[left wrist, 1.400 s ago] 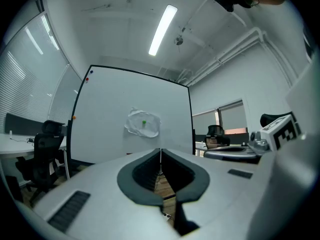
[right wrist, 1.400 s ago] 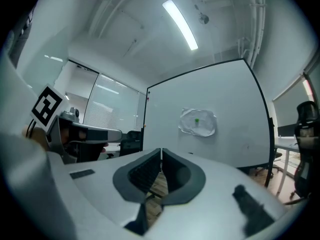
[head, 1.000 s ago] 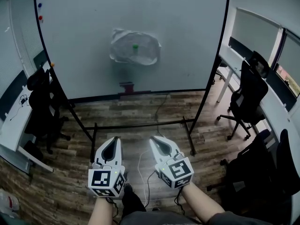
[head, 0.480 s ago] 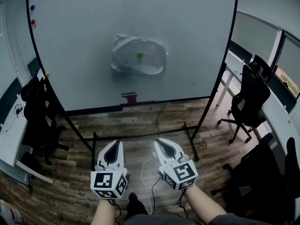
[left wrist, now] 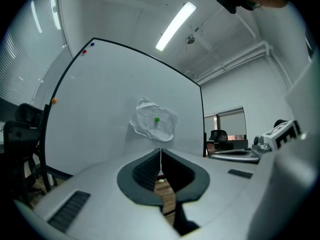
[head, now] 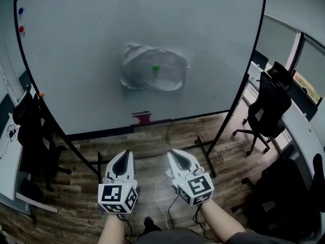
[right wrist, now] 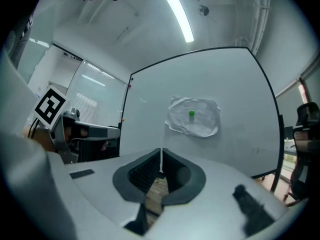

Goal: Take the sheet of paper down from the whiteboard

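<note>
Head view: a rolling whiteboard on a black stand occupies the far side of the scene, standing on a wood-plank floor. A crumpled sheet of paper is on the board face, slightly right of its centre, pinned by a green magnet near the sheet's middle. The sheet's edges are wrinkled and lift from the surface. A blue magnet and a red magnet sit at the board's upper left; an orange magnet is on its left frame. A red item rests at the board's lower edge, below the paper.

The left gripper and right gripper are held side by side at the near edge, pointing toward the board and well apart from it. Neither touches the paper.

Left gripper view: the jaws are closed together with nothing between them; the paper shows beyond the tips. Right gripper view: the jaws are likewise closed and empty, with the paper ahead and slightly right.

Black office chairs stand at desks to the right. A white cable lies on the floor near the person's feet.
</note>
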`<state>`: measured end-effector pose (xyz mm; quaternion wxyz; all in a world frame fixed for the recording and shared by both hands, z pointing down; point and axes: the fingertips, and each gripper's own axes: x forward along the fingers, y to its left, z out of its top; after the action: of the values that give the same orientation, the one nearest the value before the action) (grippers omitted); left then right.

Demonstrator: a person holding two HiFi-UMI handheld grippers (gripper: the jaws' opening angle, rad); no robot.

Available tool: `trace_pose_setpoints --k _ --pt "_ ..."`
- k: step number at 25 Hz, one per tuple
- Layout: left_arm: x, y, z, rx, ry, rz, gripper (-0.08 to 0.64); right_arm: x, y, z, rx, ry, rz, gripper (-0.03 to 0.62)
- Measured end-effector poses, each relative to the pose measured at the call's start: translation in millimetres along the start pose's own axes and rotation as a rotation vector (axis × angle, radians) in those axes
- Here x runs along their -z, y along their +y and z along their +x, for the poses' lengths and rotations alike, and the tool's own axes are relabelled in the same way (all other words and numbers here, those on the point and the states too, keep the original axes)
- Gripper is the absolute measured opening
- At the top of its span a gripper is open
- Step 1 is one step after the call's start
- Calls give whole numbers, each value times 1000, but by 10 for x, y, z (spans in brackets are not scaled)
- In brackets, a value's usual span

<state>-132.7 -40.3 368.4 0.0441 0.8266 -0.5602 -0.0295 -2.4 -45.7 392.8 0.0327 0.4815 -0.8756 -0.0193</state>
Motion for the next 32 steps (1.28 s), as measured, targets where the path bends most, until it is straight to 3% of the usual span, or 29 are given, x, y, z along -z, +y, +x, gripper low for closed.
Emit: trace_pose_setpoints --k 12,21,32 --pt "-69 587 504 118 -2 -14 18 -68 -61 686 148 11 -17 26" --pt "-21 654 864 168 19 -30 18 -6 -312 838 216 44 3 26" --pt "-37 603 1296 75 34 7 18 -76 -789 1225 120 2 -10 26"
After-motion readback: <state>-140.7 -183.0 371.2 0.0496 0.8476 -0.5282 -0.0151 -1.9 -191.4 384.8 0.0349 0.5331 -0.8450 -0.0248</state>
